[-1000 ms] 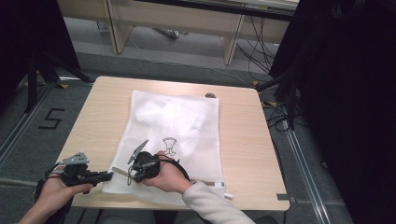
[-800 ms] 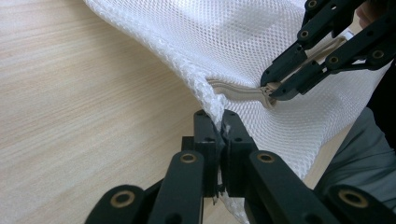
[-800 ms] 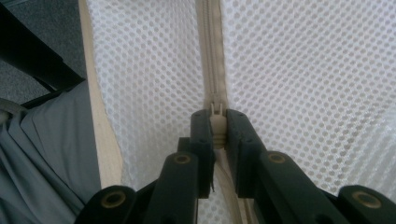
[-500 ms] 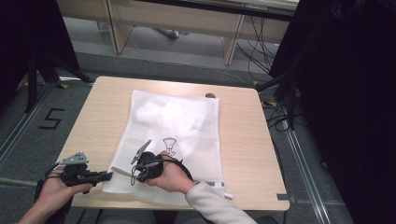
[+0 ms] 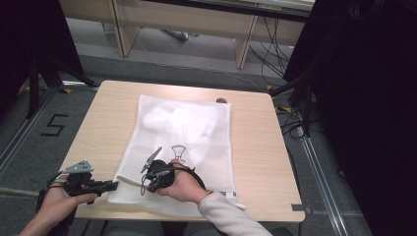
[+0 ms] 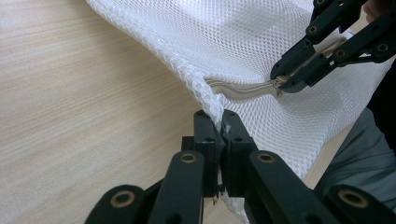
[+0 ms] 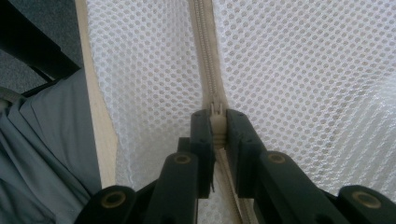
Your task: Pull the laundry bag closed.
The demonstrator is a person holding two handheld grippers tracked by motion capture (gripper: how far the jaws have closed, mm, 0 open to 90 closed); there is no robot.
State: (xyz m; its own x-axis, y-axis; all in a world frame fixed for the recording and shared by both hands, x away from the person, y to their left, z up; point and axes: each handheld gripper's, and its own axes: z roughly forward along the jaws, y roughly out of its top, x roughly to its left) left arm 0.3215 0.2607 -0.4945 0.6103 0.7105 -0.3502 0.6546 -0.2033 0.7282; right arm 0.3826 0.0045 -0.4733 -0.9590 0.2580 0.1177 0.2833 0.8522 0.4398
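While the white mesh laundry bag [image 5: 182, 147] lies flat across the middle of the wooden table [image 5: 255, 147], its near edge at the lower centre of the high view is held at two points.

Item, left gripper [image 6: 218, 122]: jaws closed on the bag's hemmed corner, mesh bunched between the pads; seen at lower left of the high view [image 5: 114, 185].

Item, right gripper [image 7: 218, 122]: jaws closed on the zipper pull [image 7: 217, 125], with the cream zipper [image 7: 204, 51] running up the centre of its own view; seen at lower centre of the high view [image 5: 143, 183] and at upper right of the left gripper view [image 6: 280, 81].

Item, contents: pale crumpled fabric [image 5: 182, 123] inside the bag, upper half; a dark wire hanger shape [image 5: 178, 151] at mid-bag.

Risks, judged: the pull is small and could slip from the pads if drawn at an angle to the teeth; loose mesh beside the track could catch in the slider and jam it; if the corner hold gives, the bag would slide along with the slider instead of the zipper travelling.

Markings: a "5" [image 5: 54, 125] taped on the floor at left of the high view; no brand or label legible on bag or grippers
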